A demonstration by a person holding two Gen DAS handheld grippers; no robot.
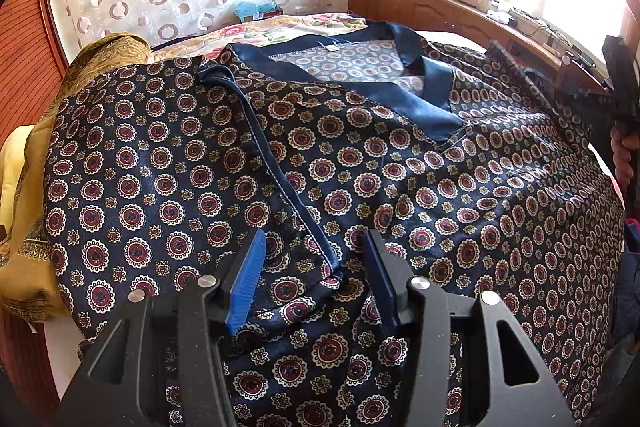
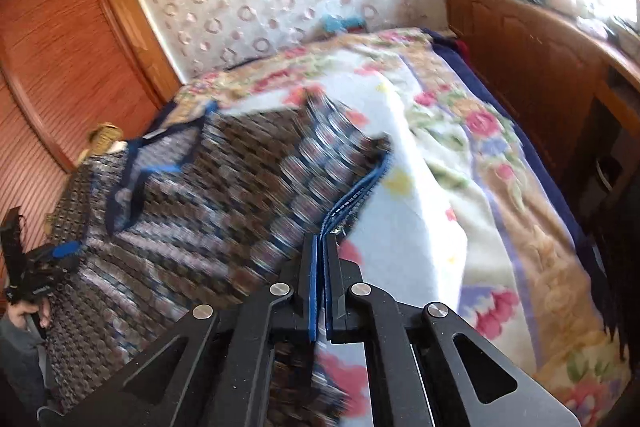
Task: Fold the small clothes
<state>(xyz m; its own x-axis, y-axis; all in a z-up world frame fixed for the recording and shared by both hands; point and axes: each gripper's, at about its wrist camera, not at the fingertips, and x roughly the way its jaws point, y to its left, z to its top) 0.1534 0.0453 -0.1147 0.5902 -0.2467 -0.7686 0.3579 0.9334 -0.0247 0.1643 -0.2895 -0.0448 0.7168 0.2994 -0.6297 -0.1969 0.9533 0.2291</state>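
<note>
Patterned shirt (image 1: 360, 167) spread on floral blanket (image 2: 460, 187)

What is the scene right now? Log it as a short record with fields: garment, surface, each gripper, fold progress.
garment: dark patterned shirt with a navy V collar, spread out
surface: floral blanket on a bed
left gripper: open, over a folded-in sleeve, pads not pressing on it
right gripper: shut on the navy-trimmed sleeve hem at the shirt's other side
fold progress: one sleeve lies across the front; the other is gripped, not yet laid over
image quality: right wrist view is motion-blurred
</note>
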